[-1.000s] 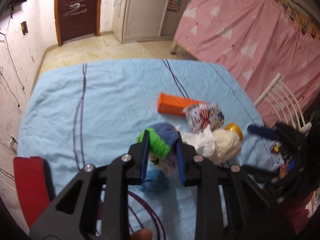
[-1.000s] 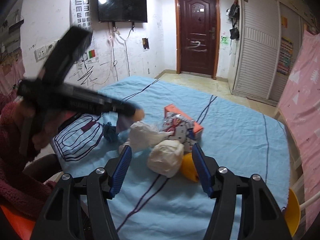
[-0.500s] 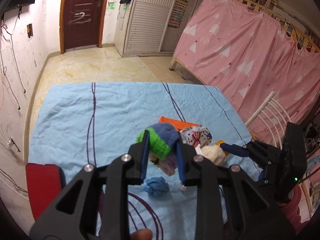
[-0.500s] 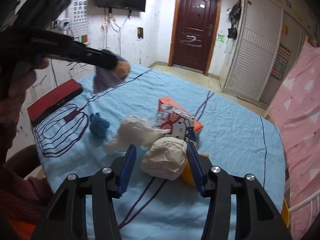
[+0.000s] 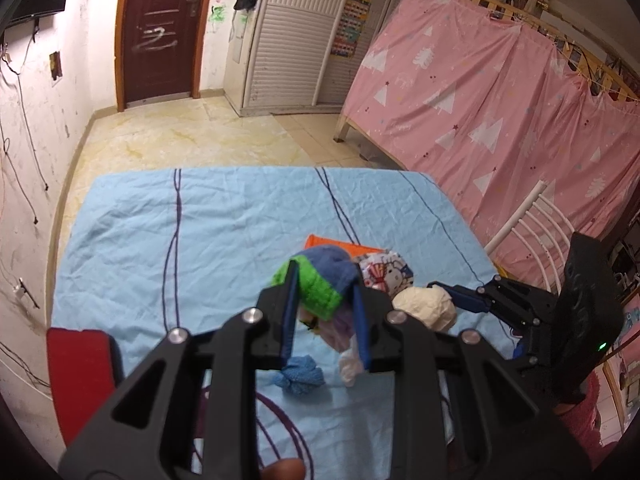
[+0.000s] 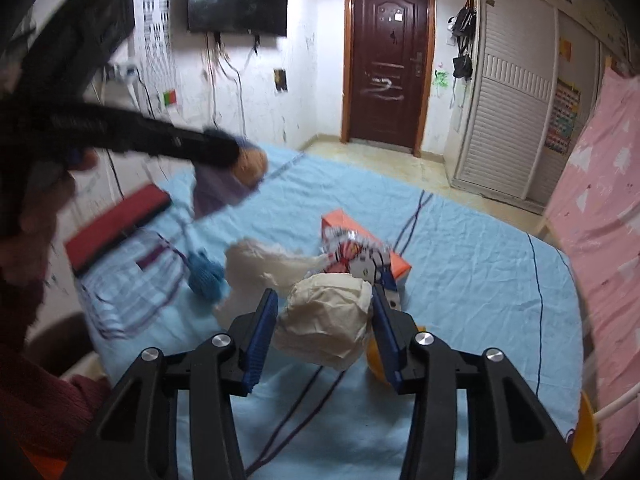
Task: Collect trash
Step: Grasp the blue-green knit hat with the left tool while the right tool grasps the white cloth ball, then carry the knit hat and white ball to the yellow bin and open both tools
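My left gripper (image 5: 324,308) is shut on a green, blue and lilac soft bundle (image 5: 322,282) and holds it well above the blue-covered bed (image 5: 200,232); it shows blurred in the right wrist view (image 6: 236,168). My right gripper (image 6: 324,316) is low over the bed with its blue pads on both sides of a crumpled cream paper ball (image 6: 324,320), closing on it. The ball also shows in the left wrist view (image 5: 426,306). A cartoon-print wrapper (image 6: 352,250), an orange box (image 6: 364,236), a white tissue (image 6: 260,264) and a blue cloth scrap (image 6: 204,276) lie on the bed.
A red and black case (image 6: 120,224) lies at the bed's left edge. A yellow-orange object (image 6: 376,356) sits behind the right finger. A white chair (image 5: 532,232) and pink curtain (image 5: 500,92) stand to the right; door (image 6: 386,64) and wardrobe at the back.
My left gripper has lifted the bundle up and away from the bed. My right gripper has moved forward and narrowed around the cream paper ball.
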`<state>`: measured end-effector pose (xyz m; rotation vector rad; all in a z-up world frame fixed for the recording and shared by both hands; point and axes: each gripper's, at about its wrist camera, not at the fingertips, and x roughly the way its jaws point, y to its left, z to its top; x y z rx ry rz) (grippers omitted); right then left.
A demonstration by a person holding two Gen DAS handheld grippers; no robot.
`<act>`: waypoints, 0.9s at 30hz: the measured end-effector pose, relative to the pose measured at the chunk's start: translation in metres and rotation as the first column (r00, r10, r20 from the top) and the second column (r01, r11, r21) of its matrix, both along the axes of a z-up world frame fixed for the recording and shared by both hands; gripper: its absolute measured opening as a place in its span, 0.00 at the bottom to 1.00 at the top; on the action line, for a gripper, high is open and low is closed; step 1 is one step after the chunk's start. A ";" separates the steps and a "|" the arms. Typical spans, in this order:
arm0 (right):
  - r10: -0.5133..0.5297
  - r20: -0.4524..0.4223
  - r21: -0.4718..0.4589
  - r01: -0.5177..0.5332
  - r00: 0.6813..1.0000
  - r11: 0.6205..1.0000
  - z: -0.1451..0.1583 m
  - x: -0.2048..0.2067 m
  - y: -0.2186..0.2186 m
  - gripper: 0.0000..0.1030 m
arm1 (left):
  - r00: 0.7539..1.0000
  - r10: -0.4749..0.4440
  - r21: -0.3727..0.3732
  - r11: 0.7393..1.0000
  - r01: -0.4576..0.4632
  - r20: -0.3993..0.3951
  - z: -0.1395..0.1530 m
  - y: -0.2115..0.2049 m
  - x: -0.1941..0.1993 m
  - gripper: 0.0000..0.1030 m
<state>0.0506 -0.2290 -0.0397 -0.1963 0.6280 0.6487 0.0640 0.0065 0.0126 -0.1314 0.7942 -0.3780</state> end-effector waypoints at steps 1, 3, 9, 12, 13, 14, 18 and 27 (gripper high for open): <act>0.007 0.003 0.024 -0.008 1.000 1.000 0.005 -0.001 -0.004 0.39 | 1.000 -0.001 0.000 1.000 0.001 0.006 0.002 -0.002 0.000 0.22; 0.010 0.008 0.057 -0.011 1.000 0.998 0.013 -0.001 -0.008 0.39 | 1.000 -0.007 0.001 1.000 0.007 0.015 0.005 -0.006 0.000 0.22; -0.055 0.049 0.108 0.049 0.997 0.993 0.033 0.000 -0.036 0.39 | 0.999 -0.031 0.013 0.999 0.030 0.033 0.012 -0.022 0.000 0.22; -0.096 0.055 0.128 0.088 0.994 0.988 0.038 0.002 -0.055 0.39 | 0.998 -0.048 0.013 0.999 0.047 0.038 0.015 -0.032 0.000 0.22; -0.114 0.057 0.136 0.105 0.992 0.985 0.039 0.002 -0.064 0.39 | 0.998 -0.058 0.014 0.998 0.057 0.040 0.016 -0.038 0.001 0.22; -0.124 0.058 0.141 0.115 0.991 0.983 0.040 0.002 -0.069 0.39 | 0.997 -0.063 0.016 0.998 0.062 0.042 0.016 -0.040 0.001 0.22; -0.185 0.068 0.168 0.171 0.980 0.971 0.043 0.002 -0.099 0.39 | 0.995 -0.089 0.025 0.996 0.088 0.045 0.019 -0.060 0.002 0.22; -0.330 0.081 0.217 0.307 0.941 0.927 0.043 -0.001 -0.168 0.39 | 0.981 -0.188 0.070 0.980 0.184 0.051 0.025 -0.129 0.004 0.22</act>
